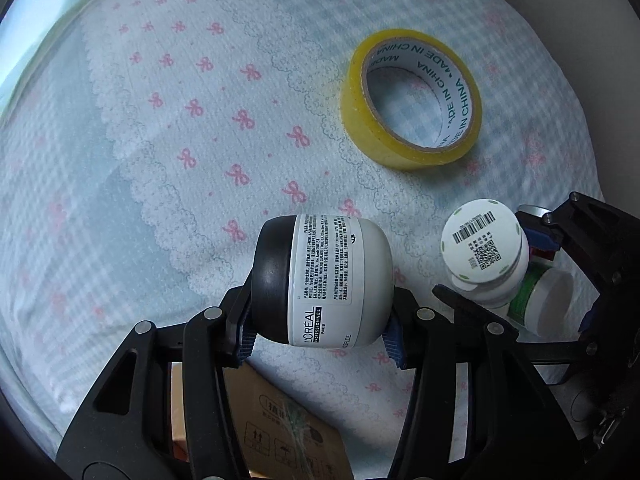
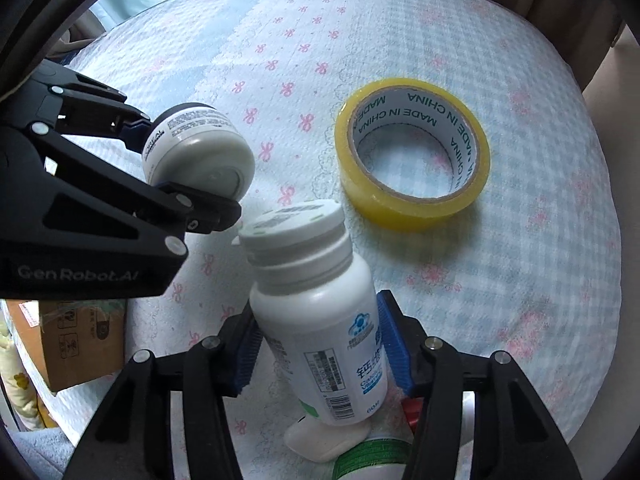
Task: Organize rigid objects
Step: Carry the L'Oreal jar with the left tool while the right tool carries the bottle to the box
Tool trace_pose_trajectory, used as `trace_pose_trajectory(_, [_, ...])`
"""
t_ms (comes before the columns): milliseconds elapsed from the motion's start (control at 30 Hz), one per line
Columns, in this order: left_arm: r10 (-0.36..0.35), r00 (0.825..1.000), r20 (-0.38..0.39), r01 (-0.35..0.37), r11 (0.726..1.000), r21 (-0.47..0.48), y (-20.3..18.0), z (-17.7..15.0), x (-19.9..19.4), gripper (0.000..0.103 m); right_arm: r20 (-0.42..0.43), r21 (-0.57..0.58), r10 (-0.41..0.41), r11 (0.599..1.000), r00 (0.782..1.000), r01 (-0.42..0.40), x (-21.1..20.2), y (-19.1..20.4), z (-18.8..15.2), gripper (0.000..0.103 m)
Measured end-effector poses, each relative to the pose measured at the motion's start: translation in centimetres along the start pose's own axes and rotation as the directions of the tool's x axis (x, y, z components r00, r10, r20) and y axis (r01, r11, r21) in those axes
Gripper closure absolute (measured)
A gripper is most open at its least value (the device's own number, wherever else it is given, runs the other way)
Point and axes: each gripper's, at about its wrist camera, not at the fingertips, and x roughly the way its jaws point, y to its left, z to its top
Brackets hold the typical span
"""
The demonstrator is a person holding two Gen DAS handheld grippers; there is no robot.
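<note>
My left gripper (image 1: 318,332) is shut on a grey L'Oréal jar (image 1: 324,280) with a black lid, held on its side above the tablecloth; the jar also shows in the right wrist view (image 2: 200,148), in the left gripper (image 2: 188,168). My right gripper (image 2: 320,348) is shut on a white supplement bottle (image 2: 320,320) with a white cap, tilted left; the bottle shows in the left wrist view (image 1: 484,248), in the right gripper (image 1: 520,264). A yellow tape roll (image 1: 412,96) lies flat on the cloth, ahead of both grippers (image 2: 412,156).
The table is covered by a blue checked cloth (image 1: 200,120) with pink bows. A green-labelled container (image 2: 372,460) and a white object lie under the held bottle. A cardboard box (image 2: 80,340) sits below the table's left edge (image 1: 280,432).
</note>
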Motion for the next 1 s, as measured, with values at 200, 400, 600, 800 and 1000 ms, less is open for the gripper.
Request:
trace_pose_trajectory(200, [-0.018,0.998,0.061,0.022,0.998,-0.051,1.3,-2.4,-5.1,0.056,0.039,0.100,0.021,0.995,0.999,-0.024,-4.1,-1.3,-0.7,0.053])
trace_pose_trajectory(400, [-0.022,0.990,0.140,0.036,0.995,-0.096,1.4,-6.8,-11.1,0.056,0.084,0.161,0.019,0.986,0.996,-0.033,-9.4,0.1,-2.5,0.053])
trace_pose_trajectory(600, [-0.029,0.971,0.236,0.068,0.985,-0.157,2.2,-12.1,-16.2,0.056,0.136,0.181,0.004,0.983,0.991,-0.029,-15.7,4.8,-3.2,0.053])
trace_pose_trajectory(800, [0.006,0.954,0.301,0.059,0.976,-0.208,5.6,-18.2,-21.4,0.056,0.191,0.148,-0.005,0.989,0.982,-0.024,-21.4,10.3,-3.4,0.053])
trace_pose_trajectory(1000, [0.049,0.938,0.344,0.049,0.961,-0.271,10.0,-25.1,-24.8,0.056,0.225,0.096,0.038,0.994,0.974,-0.061,-24.0,16.5,-2.7,0.053])
